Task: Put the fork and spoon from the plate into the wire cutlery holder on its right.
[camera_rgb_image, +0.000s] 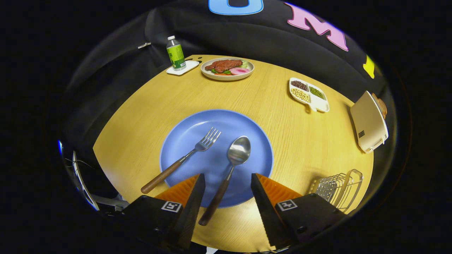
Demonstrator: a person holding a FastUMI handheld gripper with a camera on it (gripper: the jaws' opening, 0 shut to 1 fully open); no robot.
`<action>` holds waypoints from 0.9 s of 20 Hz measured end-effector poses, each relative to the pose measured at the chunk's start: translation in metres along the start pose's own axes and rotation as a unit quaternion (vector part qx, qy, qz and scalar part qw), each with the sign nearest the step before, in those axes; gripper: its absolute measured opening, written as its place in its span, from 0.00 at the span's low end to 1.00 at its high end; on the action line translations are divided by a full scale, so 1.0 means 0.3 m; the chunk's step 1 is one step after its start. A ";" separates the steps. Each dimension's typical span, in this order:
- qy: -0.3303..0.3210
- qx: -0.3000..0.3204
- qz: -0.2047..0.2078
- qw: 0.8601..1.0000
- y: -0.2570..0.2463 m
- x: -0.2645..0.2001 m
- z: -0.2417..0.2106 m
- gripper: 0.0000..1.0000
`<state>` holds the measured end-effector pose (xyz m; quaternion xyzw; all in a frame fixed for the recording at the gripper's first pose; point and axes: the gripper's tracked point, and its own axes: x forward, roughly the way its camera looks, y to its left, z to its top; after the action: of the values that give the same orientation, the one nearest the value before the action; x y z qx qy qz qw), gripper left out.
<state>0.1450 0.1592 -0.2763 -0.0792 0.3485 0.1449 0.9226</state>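
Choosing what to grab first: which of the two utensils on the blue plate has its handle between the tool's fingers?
The spoon: its wooden handle runs between the open tool fingers. The fork handle angles off past the left finger.

wire cutlery holder (337, 188) part hidden behind gripper (227, 187) (fingers spread wide).

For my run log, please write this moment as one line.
gripper: open, astride spoon handle | fork, spoon: on blue plate | wire cutlery holder: right, no cutlery seen
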 end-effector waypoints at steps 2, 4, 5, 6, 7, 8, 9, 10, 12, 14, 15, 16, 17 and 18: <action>0.021 -0.003 0.000 1.000 0.008 0.028 -0.033 0.74; 0.046 -0.007 -0.007 0.999 0.007 0.051 -0.062 0.61; 0.054 -0.006 -0.010 0.998 0.007 0.065 -0.070 0.57; 0.065 -0.002 -0.013 0.998 0.004 0.076 -0.079 0.48; 0.076 0.006 -0.016 0.997 0.003 0.077 -0.091 0.39; 0.085 0.014 -0.015 0.996 0.000 0.088 -0.095 0.29; 0.088 0.019 -0.017 0.996 -0.010 0.084 -0.089 0.29; 0.095 0.024 -0.017 0.995 -0.022 0.088 -0.089 0.22; 0.099 0.044 0.013 0.994 -0.009 0.083 -0.082 0.13; 0.099 0.047 0.040 0.993 -0.006 0.074 -0.077 0.10; 0.104 0.052 0.053 0.992 -0.003 0.061 -0.081 0.09; 0.106 0.060 0.061 0.991 -0.004 0.048 -0.081 0.09; 0.105 0.067 0.065 0.990 -0.011 0.030 -0.077 0.09; 0.101 0.069 0.067 0.990 -0.018 0.011 -0.070 0.09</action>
<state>0.1362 0.1497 -0.2938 -0.0058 0.4535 0.1731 0.8742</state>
